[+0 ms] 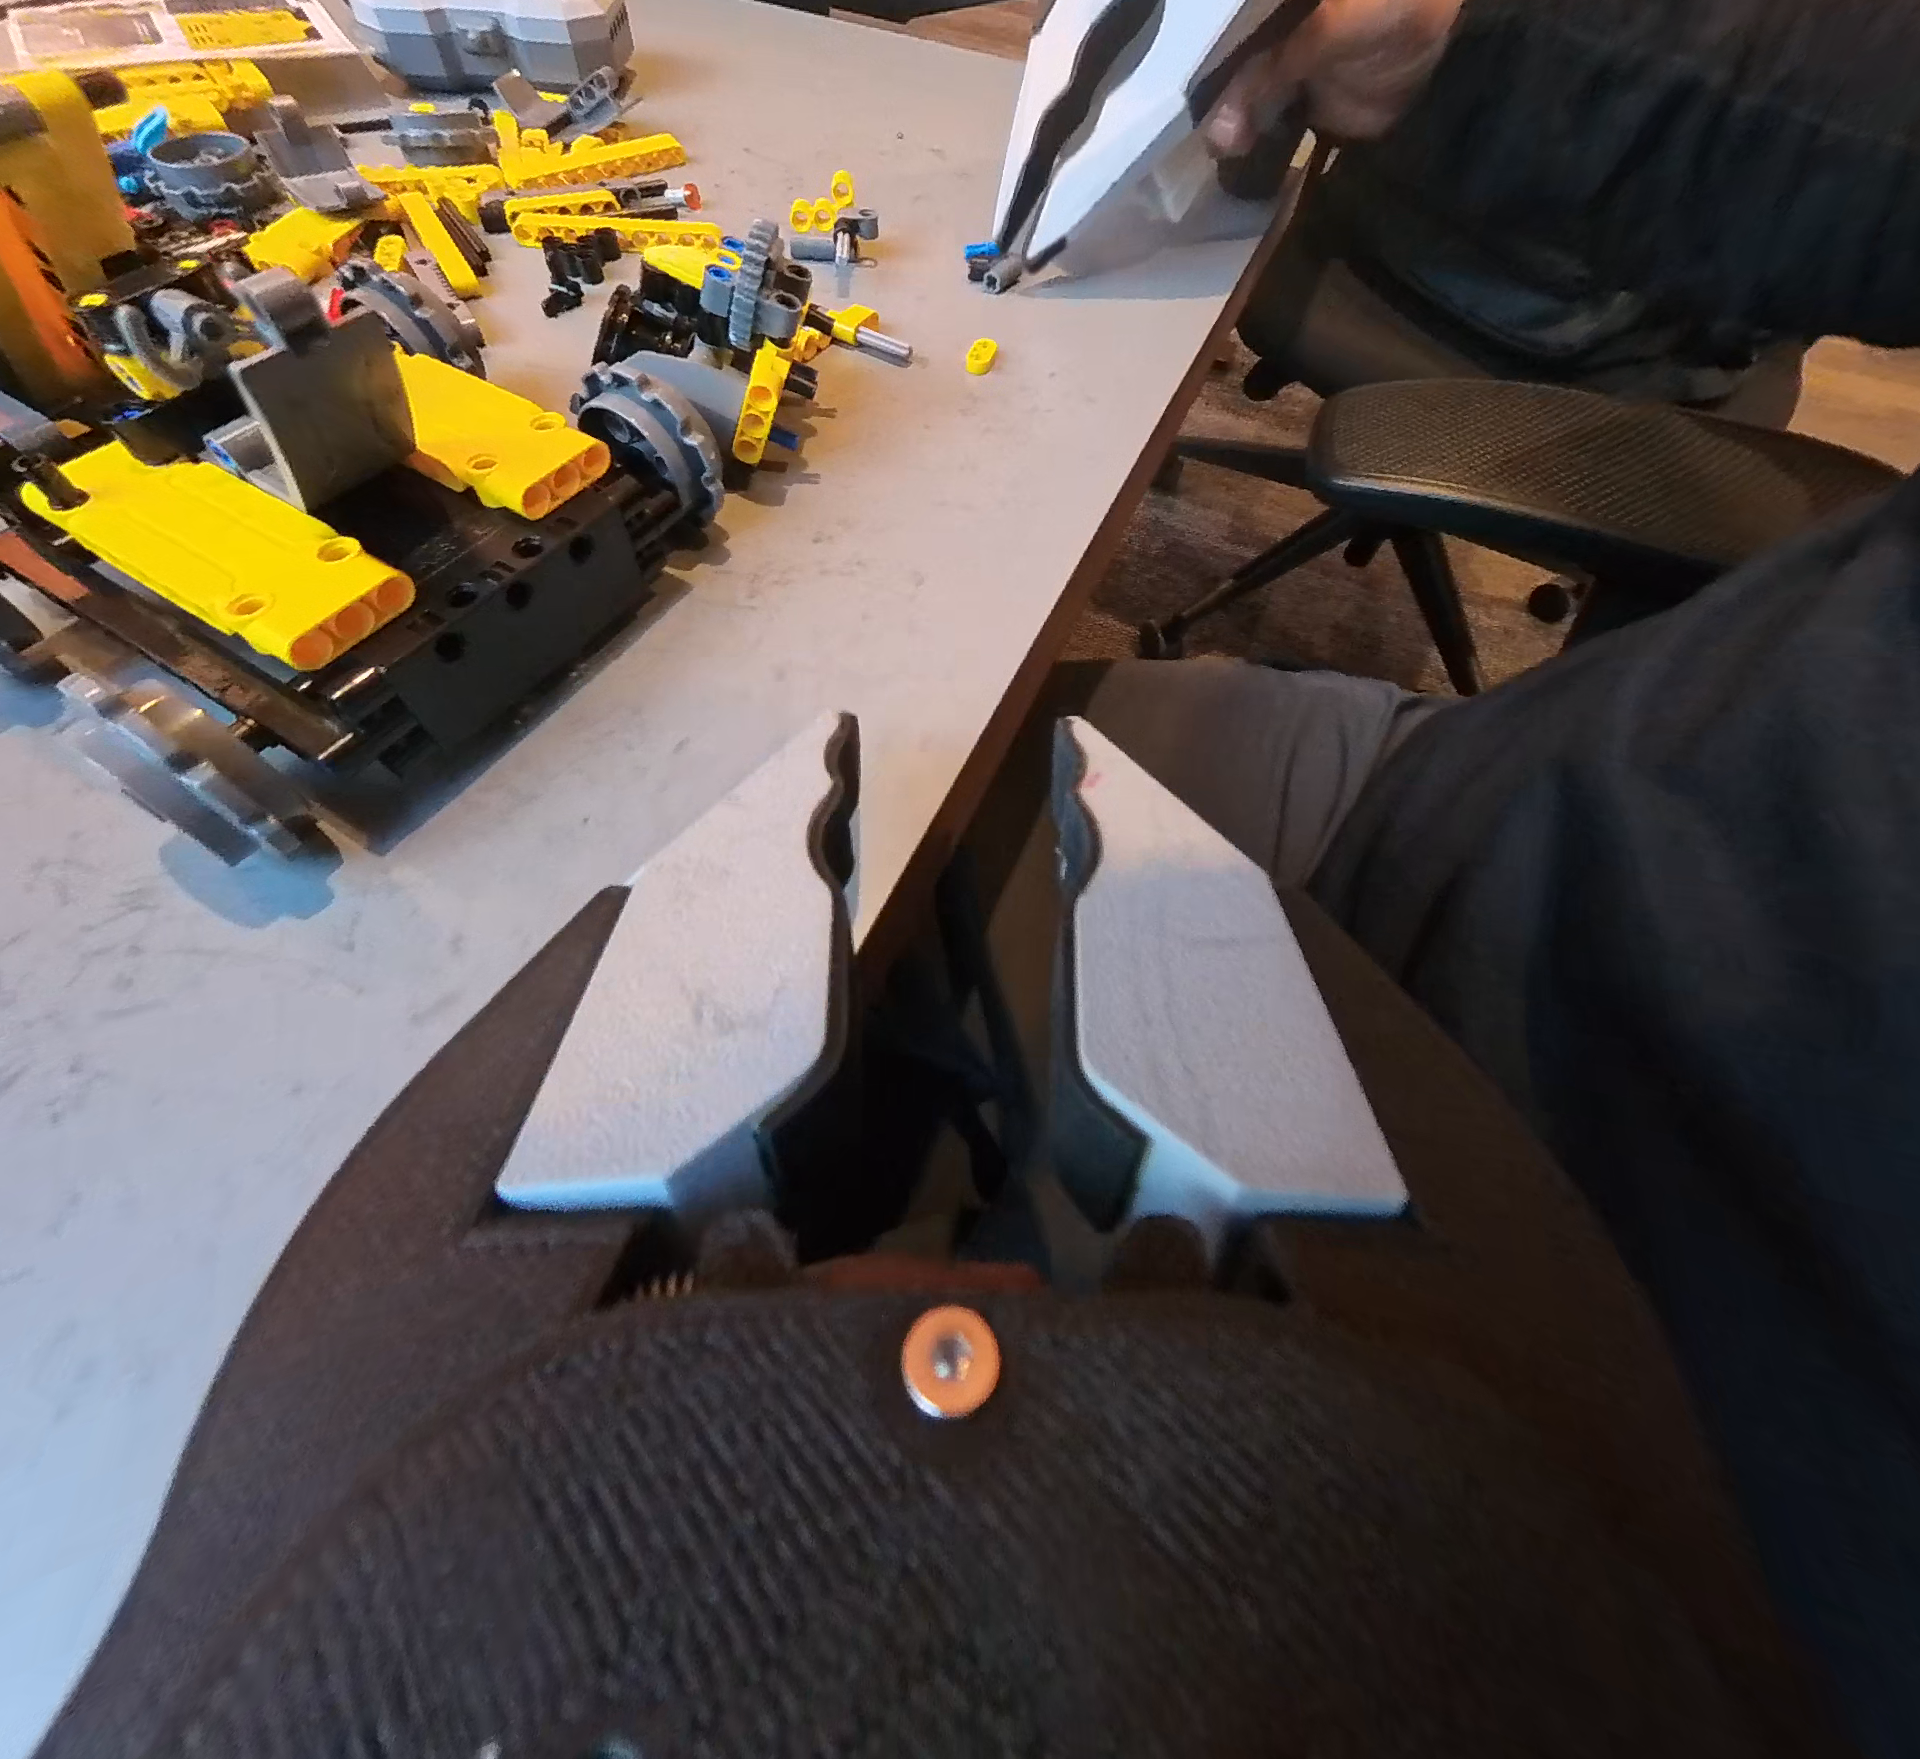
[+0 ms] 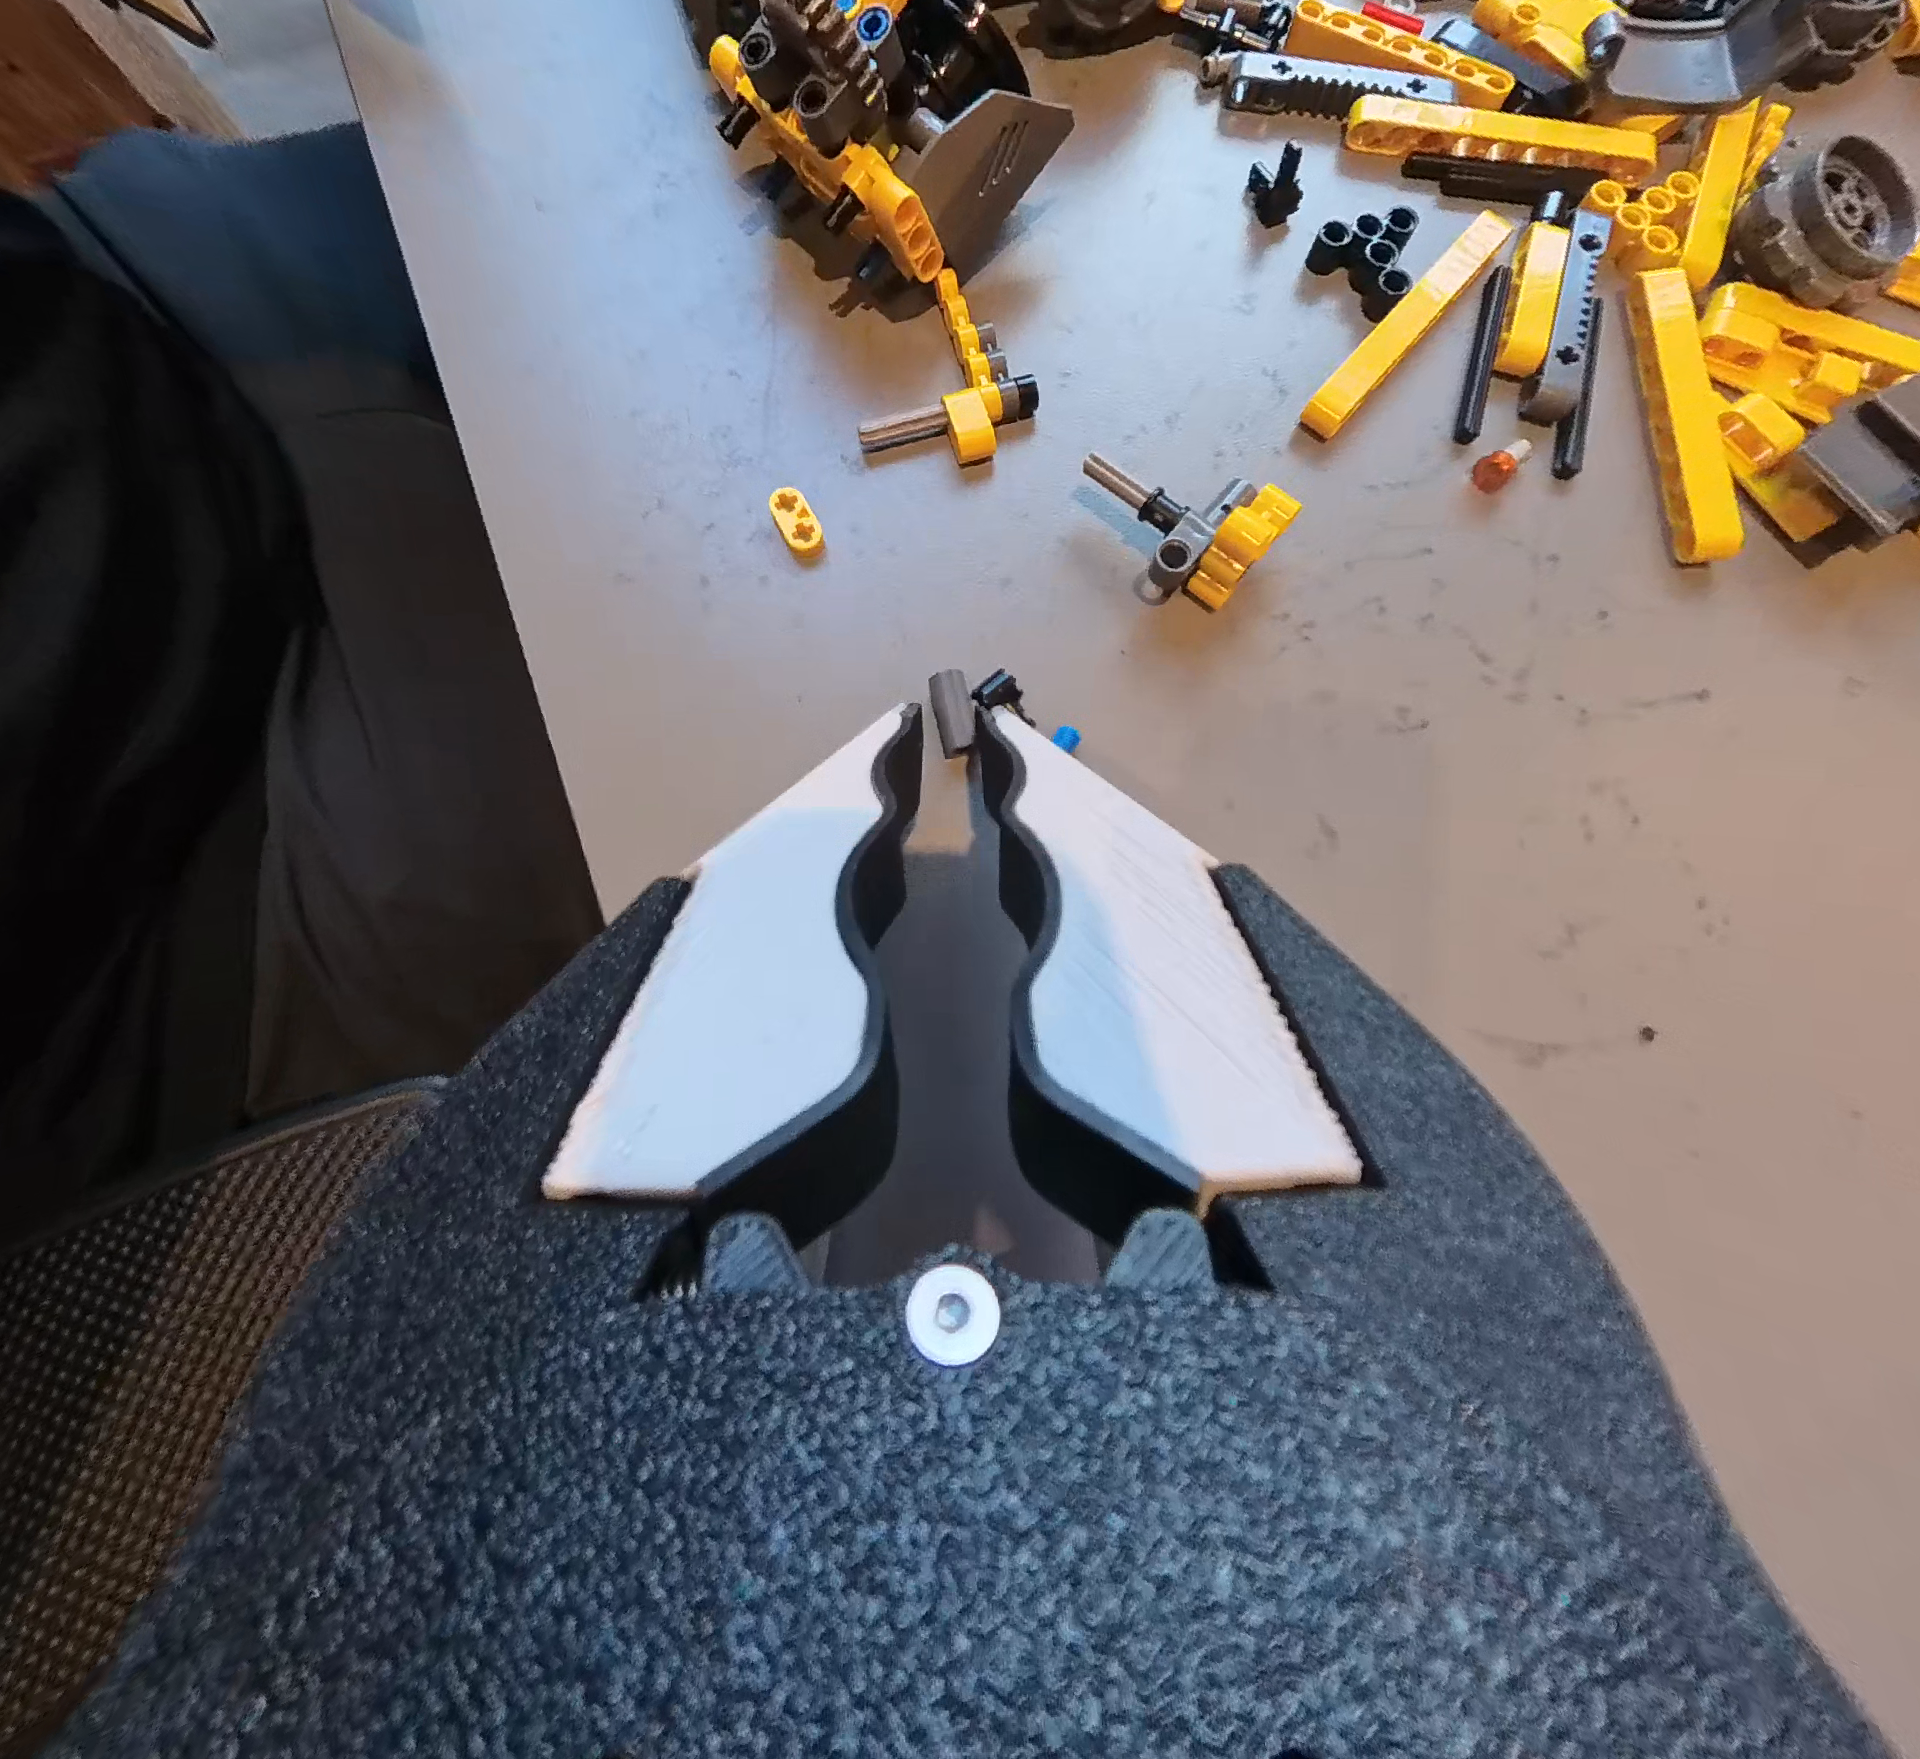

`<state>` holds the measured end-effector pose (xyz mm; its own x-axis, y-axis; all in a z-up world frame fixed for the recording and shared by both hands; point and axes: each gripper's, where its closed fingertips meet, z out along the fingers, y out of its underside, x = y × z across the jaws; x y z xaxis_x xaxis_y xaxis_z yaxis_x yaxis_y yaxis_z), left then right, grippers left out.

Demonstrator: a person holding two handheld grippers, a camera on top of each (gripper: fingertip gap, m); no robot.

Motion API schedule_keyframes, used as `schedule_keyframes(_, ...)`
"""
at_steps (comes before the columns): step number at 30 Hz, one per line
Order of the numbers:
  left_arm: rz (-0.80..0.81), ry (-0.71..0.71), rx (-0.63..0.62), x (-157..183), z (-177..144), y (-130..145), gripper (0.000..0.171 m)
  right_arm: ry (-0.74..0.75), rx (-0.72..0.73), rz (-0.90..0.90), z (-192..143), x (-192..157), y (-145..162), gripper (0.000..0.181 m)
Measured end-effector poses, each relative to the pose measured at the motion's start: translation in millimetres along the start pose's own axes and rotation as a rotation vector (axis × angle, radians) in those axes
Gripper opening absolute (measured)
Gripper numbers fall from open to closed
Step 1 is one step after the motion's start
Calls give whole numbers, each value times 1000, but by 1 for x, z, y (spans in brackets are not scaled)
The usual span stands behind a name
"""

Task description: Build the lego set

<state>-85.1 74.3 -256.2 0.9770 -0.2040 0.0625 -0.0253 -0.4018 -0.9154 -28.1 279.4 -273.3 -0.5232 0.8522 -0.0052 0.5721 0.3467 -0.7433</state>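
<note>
Yellow beams (image 2: 1496, 128) and a grey battery box (image 1: 488, 21) litter the desk (image 2: 1351, 878); black mesh chair (image 1: 1579, 462) beside it.

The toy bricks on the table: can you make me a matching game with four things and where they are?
Things:
1. small grey connector
2. small yellow link
3. orange stud
4. left gripper

Places:
A. lying alone near the table edge, past the right gripper's tips
B. over the table edge, open, holding nothing
C. between the tips of the right gripper
D. beside the black rods and yellow beams

Pairs: 1-C, 2-A, 3-D, 4-B
</note>
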Motion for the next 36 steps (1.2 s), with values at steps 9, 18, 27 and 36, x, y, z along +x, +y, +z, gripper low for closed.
schedule_keyframes(9, -31, 15, 23, -2, -6, -2, 36, -6, -36, -11, 7, -3, 1, 7)
schedule_keyframes(18, -70, 33, 33, -5, -6, -3, 37, -20, -37, -1, 8, -3, 1, 6)
schedule_keyframes(27, -91, 36, 47, -8, -7, -4, 36, -38, 60, 34, 0, -3, -11, 6)
schedule_keyframes(36, -58, 26, 22, -3, 1, -2, 33, -162, 493, 85, -47, -18, -64, 6)
